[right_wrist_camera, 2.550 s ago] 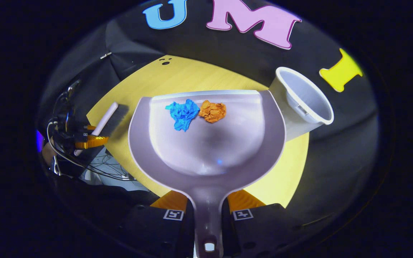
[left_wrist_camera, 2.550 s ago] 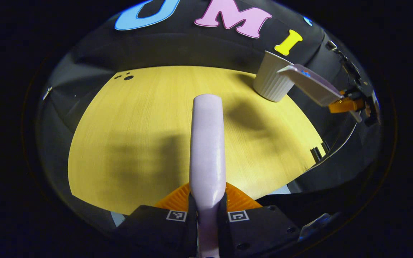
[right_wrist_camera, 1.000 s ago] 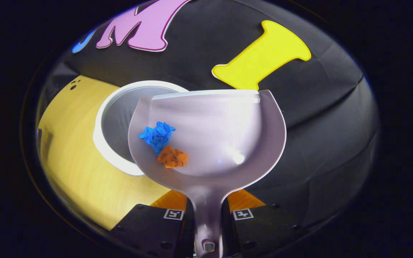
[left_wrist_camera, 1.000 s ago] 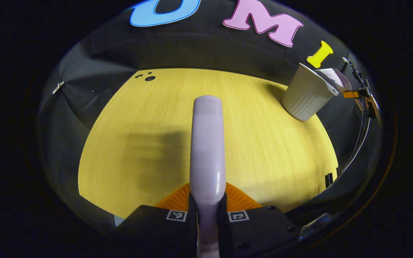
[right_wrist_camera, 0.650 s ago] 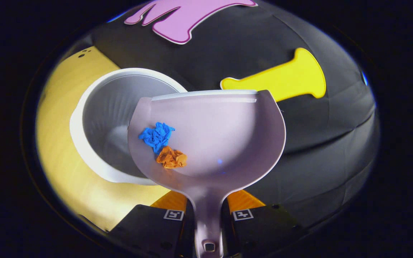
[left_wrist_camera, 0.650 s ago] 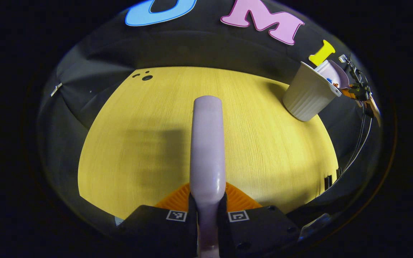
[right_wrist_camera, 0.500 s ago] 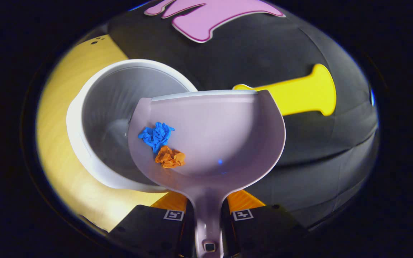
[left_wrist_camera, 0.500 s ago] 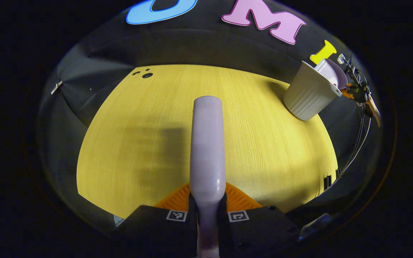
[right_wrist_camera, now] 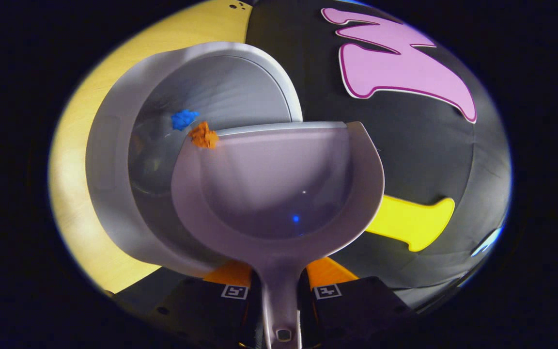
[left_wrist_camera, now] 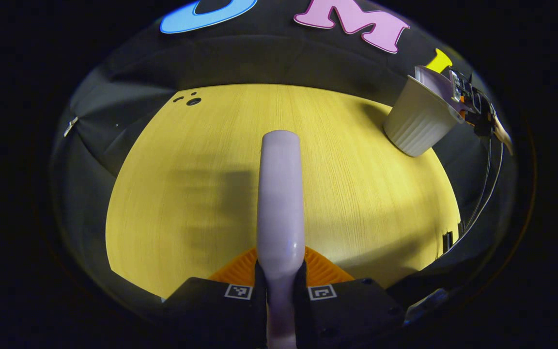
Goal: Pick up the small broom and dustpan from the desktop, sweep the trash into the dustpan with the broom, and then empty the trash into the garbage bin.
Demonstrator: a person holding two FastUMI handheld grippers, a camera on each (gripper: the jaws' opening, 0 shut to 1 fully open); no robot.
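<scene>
In the left gripper view, the yellow wooden desktop (left_wrist_camera: pixel 201 184) spreads across the middle, with a blurred shadow falling on its left half. The left gripper (left_wrist_camera: pixel 279 286) sits at the bottom centre, its two fingers pressed against either side of the pale handle of the small broom (left_wrist_camera: pixel 280 194). The handle runs straight up from the fingers; the bristles are hidden beneath it, so the brush end cannot be made out. Far to the right, near the desktop's back edge, stands the ribbed white garbage bin (left_wrist_camera: pixel 417 123). The dustpan (left_wrist_camera: pixel 433 80) is tipped over its rim, and only a sliver of it is visible. Just beyond it the right gripper (left_wrist_camera: pixel 475 114) appears small and distorted at the edge, with trailing cables; how its fingers stand cannot be told there.

In the right gripper view, the garbage bin (right_wrist_camera: pixel 114 160) takes up the left side, its open mouth facing the camera. A blue paper wad (right_wrist_camera: pixel 183 118) lies inside the bin against its inner wall. Just beside it, an orange paper wad (right_wrist_camera: pixel 204 135) sits at the left corner of the dustpan's front lip, partly over the bin's opening. The dustpan (right_wrist_camera: pixel 279 194) overlaps the bin's rim. The right gripper (right_wrist_camera: pixel 280 295) clamps the dustpan's handle from both sides; the handle's end is cut off at the bottom.
</scene>
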